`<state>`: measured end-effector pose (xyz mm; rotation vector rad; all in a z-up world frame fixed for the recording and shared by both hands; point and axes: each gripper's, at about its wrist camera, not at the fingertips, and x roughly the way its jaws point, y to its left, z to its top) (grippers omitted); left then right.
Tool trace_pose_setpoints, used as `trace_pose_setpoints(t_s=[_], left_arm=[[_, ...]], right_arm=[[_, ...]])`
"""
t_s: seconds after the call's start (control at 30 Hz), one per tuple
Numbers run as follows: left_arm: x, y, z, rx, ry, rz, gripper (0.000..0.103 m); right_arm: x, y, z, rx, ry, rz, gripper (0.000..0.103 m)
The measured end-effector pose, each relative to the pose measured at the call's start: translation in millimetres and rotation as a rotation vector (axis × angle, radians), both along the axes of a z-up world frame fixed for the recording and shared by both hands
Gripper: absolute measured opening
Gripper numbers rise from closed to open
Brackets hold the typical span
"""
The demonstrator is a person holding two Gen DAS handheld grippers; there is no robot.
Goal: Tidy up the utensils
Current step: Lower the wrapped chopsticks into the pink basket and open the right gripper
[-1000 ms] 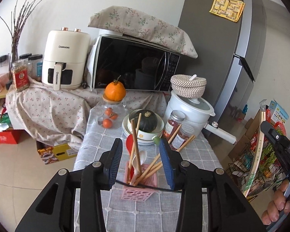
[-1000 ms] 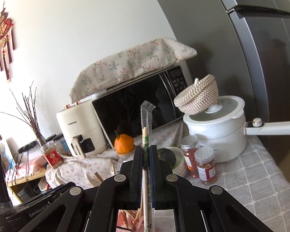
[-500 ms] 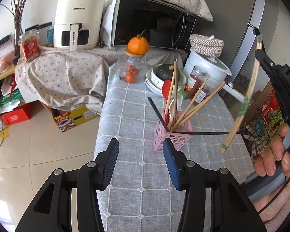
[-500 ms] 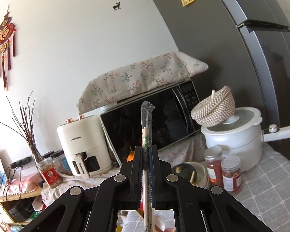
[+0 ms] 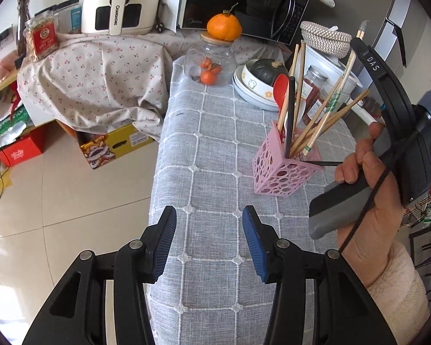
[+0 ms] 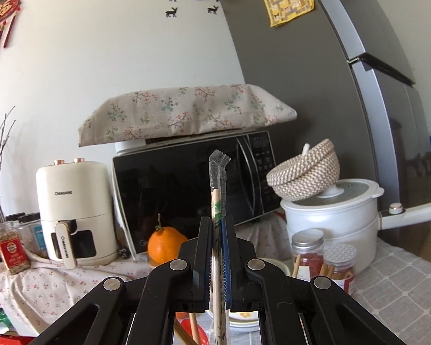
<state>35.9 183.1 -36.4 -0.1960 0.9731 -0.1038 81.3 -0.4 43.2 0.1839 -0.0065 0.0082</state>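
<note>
A pink perforated utensil holder (image 5: 284, 169) stands on the grey checked tablecloth (image 5: 215, 149). It holds several wooden chopsticks, a black stick and a red spoon (image 5: 281, 87). My right gripper (image 6: 216, 224) is shut on wrapped chopsticks (image 6: 217, 189). In the left wrist view those wrapped chopsticks (image 5: 334, 97) slant down with their lower end inside the holder. My left gripper (image 5: 209, 215) is open and empty above the table's near end, well short of the holder.
Stacked bowls with a dark squash (image 5: 268, 69), a glass jar with oranges (image 5: 209, 63), two spice jars (image 6: 321, 253) and a white pot (image 6: 330, 215) stand behind the holder. A microwave (image 6: 192, 189) and air fryer (image 6: 74, 210) are at the back. The floor drops off left (image 5: 71, 195).
My left gripper has pulled back and up from around the holder. My right gripper has brought the wrapped chopsticks down, lower end into the holder.
</note>
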Motion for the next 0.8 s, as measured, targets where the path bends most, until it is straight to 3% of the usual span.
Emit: trace_pose_setpoints(t_s=[0.1,0.33,0.4,0.47,0.63,0.8], left_arm=[[2.6,-3.8,-0.4,0.010,-0.005,-0.009,0.050],[8.9,-5.3,-6.9,0.054,-0.004,0.000,0.050],[10.3,-7.7,-9.6,0.064,0.000,-0.002,0.050],[10.4,-11.9,-11.4,0.075,0.003,-0.010,0.050],[9.5,-22.7,-10.4,0.087,-0.004,-0.024,0.051],[2.2,-33.8,-0.7,0.082,-0.033,-0.011,0.065]], right_arm=[[5.0,1.3,-9.4,-0.019,-0.006,-0.039,0.005],[0.5,-1.9,-33.4,0.011,0.080,-0.015,0.008],[-4.1,-0.6,-34.0,0.010,0.099,0.013,0.016],[-8.7,-0.8,-30.4,0.004,0.107,0.036,0.036],[-21.9,-10.2,-6.1,0.016,0.133,0.080,0.047],[-45.6,-24.3,26.8,-0.042,0.171,0.147,0.065]])
